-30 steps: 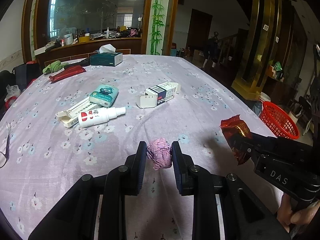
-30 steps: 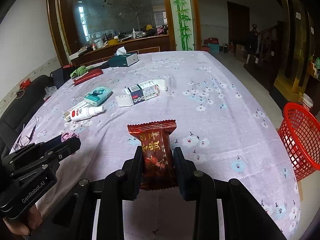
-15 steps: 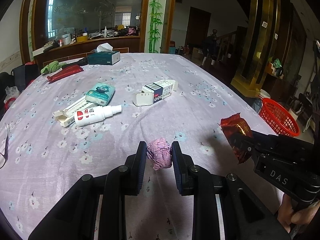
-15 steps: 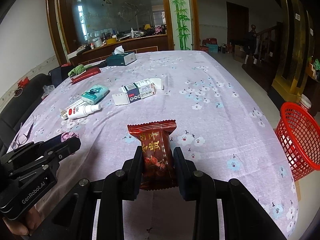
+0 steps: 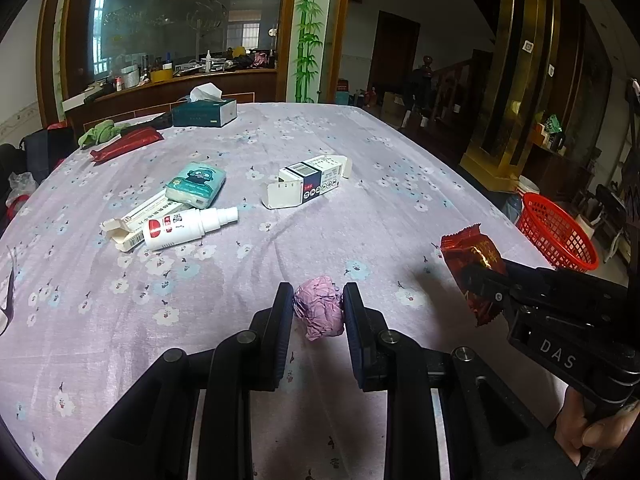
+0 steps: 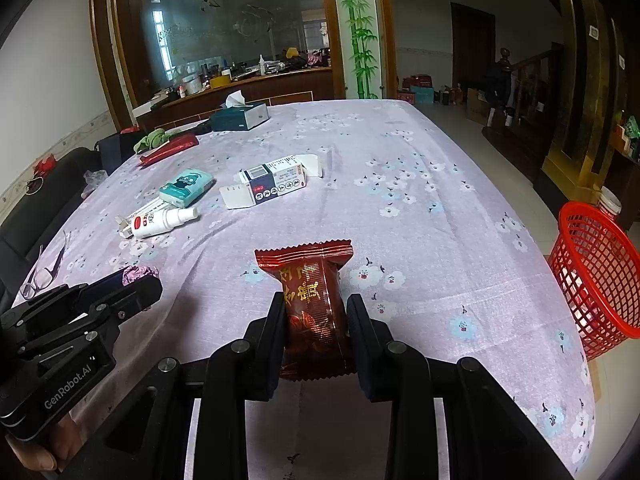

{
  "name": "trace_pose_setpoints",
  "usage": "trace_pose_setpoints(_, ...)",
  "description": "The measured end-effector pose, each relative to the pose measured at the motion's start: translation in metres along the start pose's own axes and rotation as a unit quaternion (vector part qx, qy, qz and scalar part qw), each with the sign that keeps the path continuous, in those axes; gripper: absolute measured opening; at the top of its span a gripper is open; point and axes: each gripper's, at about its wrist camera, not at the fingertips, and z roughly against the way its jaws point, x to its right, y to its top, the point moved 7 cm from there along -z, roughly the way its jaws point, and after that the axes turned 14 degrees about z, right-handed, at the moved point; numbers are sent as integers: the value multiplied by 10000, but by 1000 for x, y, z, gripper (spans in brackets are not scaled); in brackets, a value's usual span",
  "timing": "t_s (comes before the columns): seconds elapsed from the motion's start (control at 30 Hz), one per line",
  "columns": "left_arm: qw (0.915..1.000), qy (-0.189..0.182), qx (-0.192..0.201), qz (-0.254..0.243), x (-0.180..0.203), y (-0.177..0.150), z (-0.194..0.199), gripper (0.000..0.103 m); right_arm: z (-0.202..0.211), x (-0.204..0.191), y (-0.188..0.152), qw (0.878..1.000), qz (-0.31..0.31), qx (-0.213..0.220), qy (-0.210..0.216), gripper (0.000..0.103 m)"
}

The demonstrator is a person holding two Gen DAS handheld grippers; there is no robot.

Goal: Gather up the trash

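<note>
In the left wrist view, the left gripper (image 5: pixel 319 312) is closed on a crumpled pink paper ball (image 5: pixel 320 307), held between its two black fingers above the near part of the table (image 5: pixel 400 184), which is covered with a lilac flowered cloth. To the right, the right gripper (image 5: pixel 476 280) pinches a dark red snack wrapper (image 5: pixel 472 268), and part of a hand (image 5: pixel 592 432) shows at the near right corner. Farther off on the cloth lie a white spray bottle (image 5: pixel 188 227), a teal tissue pack (image 5: pixel 196 184) leaning on a long white carton (image 5: pixel 136 220), and an open white and dark box (image 5: pixel 308 186). At the far edge sit a dark green tissue box (image 5: pixel 205 112) and a red pouch (image 5: pixel 128 143). A red basket (image 5: pixel 556 232) stands on the floor beyond the right edge of the table.

In the right wrist view, the right gripper (image 6: pixel 316 320) clamps the snack wrapper (image 6: pixel 312 300) upright, its crimped top pointing away. The left gripper (image 6: pixel 138 280) is at the near left with the paper ball (image 6: pixel 138 273) peeking from its tip. A pair of glasses (image 6: pixel 42 274) lies at the left edge of the table (image 6: pixel 420 184). The basket (image 6: pixel 596 276) stands on the floor at the right, near the table's edge.
</note>
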Motion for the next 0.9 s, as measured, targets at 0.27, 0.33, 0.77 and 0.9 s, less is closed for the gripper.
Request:
trace_pose_setpoints(0.27,10000,-5,-26,-33,2,-2,-4,24,0,2,-1,10000,-30,2,-5,32)
trace_pose_setpoints(0.33,10000,-8,-32,-42,3,-2,-4,24,0,3,-1,10000,-45,-1,-8,32)
trace_pose_setpoints(0.77,9999,-48,-87,-95,11,-2,-6,24,3,10,-4,9999,-132,9,-18,32)
trace_pose_setpoints(0.9,9998,-68,-110,-127,14,-2,-6,24,4,13,-5,9998,-172,15,-22,32)
